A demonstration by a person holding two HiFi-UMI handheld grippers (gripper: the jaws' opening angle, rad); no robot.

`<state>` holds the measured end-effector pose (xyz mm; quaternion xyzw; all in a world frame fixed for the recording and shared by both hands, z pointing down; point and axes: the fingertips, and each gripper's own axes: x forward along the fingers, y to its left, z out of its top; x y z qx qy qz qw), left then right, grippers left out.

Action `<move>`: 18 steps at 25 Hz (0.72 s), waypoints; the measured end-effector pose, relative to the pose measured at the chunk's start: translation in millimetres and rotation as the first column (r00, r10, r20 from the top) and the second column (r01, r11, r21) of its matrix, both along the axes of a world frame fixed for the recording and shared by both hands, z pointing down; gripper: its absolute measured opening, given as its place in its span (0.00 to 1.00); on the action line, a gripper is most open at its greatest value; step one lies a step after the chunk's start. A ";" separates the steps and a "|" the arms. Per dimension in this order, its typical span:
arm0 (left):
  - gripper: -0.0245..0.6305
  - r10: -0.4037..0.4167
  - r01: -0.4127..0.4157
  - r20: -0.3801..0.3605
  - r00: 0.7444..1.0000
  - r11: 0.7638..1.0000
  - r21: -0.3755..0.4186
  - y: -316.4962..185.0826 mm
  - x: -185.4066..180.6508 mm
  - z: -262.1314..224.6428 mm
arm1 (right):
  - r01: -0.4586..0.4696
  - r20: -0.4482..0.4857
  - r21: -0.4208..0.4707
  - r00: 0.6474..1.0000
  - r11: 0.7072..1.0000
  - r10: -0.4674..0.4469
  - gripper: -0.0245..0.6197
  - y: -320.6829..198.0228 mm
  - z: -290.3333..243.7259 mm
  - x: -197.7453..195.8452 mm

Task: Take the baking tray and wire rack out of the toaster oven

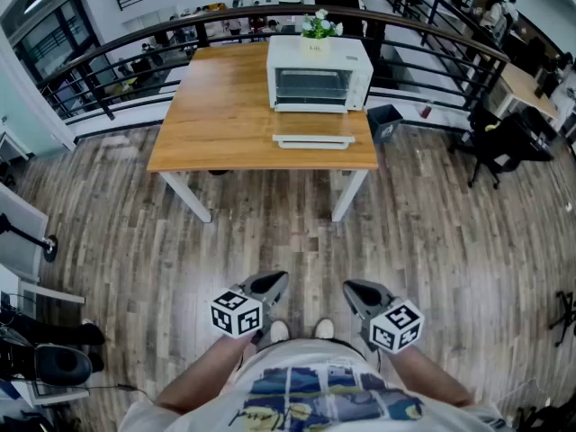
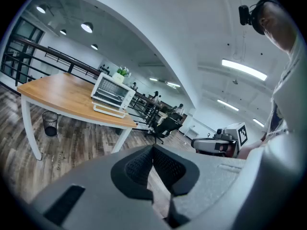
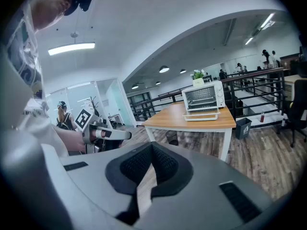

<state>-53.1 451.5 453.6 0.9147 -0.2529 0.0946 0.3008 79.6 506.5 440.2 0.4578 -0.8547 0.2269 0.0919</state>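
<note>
You hold both grippers close in front of your body, side by side above the wooden floor [image 1: 450, 241], each tilted a little downward. Your left gripper [image 1: 274, 283] has its jaws pressed together with nothing between them, and your right gripper [image 1: 353, 292] is the same: jaws together and empty, the dark ribbed pads meeting at the tip. The two grippers sit near each other without touching, with your shoes just beneath and between them. The toaster oven [image 1: 319, 73] stands well ahead of both grippers, on the far part of a wooden table [image 1: 225, 124] with white legs, so neither gripper is near it. The oven door [image 1: 313, 140] is dropped open and lies flat toward you, at the table's near edge. Inside the open cavity thin bars of the wire rack [image 1: 312, 86] show. The baking tray cannot be made out from here, so you cannot tell at which level it sits. A small potted plant [image 1: 319, 25] rests on top of the oven. Beyond your right gripper, past the table's right side, a dark bin [image 1: 385, 121] stands on the floor by the black railing [image 1: 432, 25].
</note>
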 end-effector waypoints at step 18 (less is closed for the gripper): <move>0.04 -0.069 0.070 0.023 0.997 0.997 -0.019 -15.9 95.7 8.5 | 0.049 0.058 0.008 0.997 0.999 -0.049 0.04 -18.5 20.4 96.4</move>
